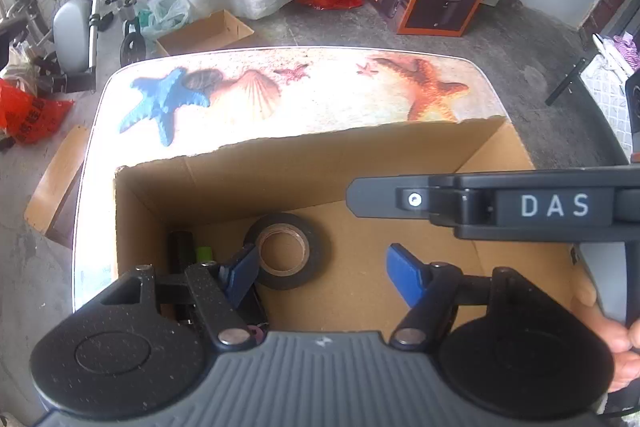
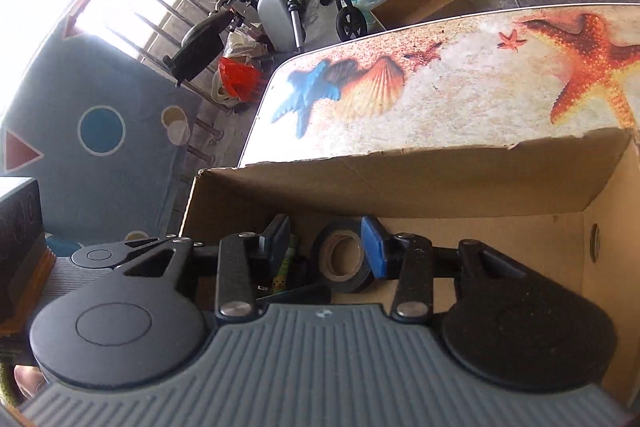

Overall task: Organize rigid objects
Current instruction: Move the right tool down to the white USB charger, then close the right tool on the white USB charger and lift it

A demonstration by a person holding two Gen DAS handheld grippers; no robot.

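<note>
Tape roll (image 1: 282, 251) in box (image 1: 304, 167); both tools angled down, parted, empty.

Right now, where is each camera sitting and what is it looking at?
Left wrist: rides on the left tongs, looking down into the cardboard box at the tape roll; the right tongs cross in from the right, with fingers at the edge.
Right wrist: rides on the right tongs, looking into the same box from its left end.
Both share the box, the tape roll and the starfish table.
</note>
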